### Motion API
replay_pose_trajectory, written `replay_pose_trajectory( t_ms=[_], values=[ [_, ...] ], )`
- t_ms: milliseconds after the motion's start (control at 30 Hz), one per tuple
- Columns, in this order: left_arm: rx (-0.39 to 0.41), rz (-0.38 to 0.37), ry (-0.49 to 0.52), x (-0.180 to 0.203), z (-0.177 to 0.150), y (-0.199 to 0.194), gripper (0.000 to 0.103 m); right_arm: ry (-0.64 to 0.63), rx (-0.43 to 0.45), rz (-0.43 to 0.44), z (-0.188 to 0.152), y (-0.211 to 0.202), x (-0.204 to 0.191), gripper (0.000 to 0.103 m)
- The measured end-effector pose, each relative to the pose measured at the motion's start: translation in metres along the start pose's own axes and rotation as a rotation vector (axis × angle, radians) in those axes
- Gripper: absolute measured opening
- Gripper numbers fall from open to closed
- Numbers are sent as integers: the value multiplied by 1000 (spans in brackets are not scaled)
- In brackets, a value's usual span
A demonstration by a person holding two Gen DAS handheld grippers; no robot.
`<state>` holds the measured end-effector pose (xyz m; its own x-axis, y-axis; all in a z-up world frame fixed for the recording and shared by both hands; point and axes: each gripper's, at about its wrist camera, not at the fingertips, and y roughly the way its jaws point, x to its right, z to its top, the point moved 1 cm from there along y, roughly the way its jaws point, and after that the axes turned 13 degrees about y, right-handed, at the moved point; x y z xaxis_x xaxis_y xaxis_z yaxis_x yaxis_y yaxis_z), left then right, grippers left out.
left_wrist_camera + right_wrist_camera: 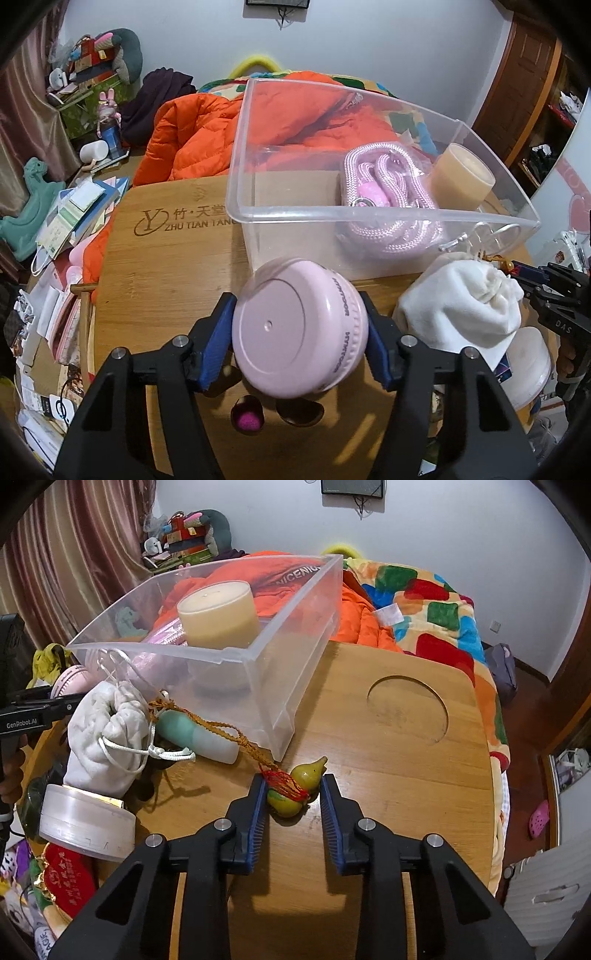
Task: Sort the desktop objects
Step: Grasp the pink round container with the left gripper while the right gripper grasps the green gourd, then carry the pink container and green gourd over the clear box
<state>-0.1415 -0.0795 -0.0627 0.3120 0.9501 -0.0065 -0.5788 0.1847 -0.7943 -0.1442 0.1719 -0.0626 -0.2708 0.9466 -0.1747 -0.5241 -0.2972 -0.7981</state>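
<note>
My left gripper [301, 334] is clamped on the rigid, smooth, probably light pink round case [299, 328] across its ribbed rim above the table [166, 258] by the clear bin [369, 216], while my right gripper [293, 794] pinches the small, hard, glossy gourd charm [295, 790] at its body, its cord [207, 723] dragging.

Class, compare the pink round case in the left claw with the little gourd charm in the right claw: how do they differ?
The pink round case is a broad, flat disc; the gourd charm is small and pear-shaped. The case is plain pale pink; the gourd is yellow-green with red thread and a braided cord tied on. The case looks lifted and tilted; the gourd lies on the wooden table. Both sit between blue claw pads.
</note>
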Motion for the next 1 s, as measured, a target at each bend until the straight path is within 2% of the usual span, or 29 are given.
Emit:
replay_pose_trajectory(
  t_ms=[433, 667, 1000],
  values=[
    [36, 25, -43, -5, -19, -24, 63, -5, 104, 4, -7, -40, 0, 26],
    [115, 56, -53, -7, -14, -59, 63, -1, 189, 8, -1, -72, -3, 26],
    [218, 46, -32, -1, 6, -94, 63, -22, 288, 25, 11, -101, -16, 26]
  ],
)
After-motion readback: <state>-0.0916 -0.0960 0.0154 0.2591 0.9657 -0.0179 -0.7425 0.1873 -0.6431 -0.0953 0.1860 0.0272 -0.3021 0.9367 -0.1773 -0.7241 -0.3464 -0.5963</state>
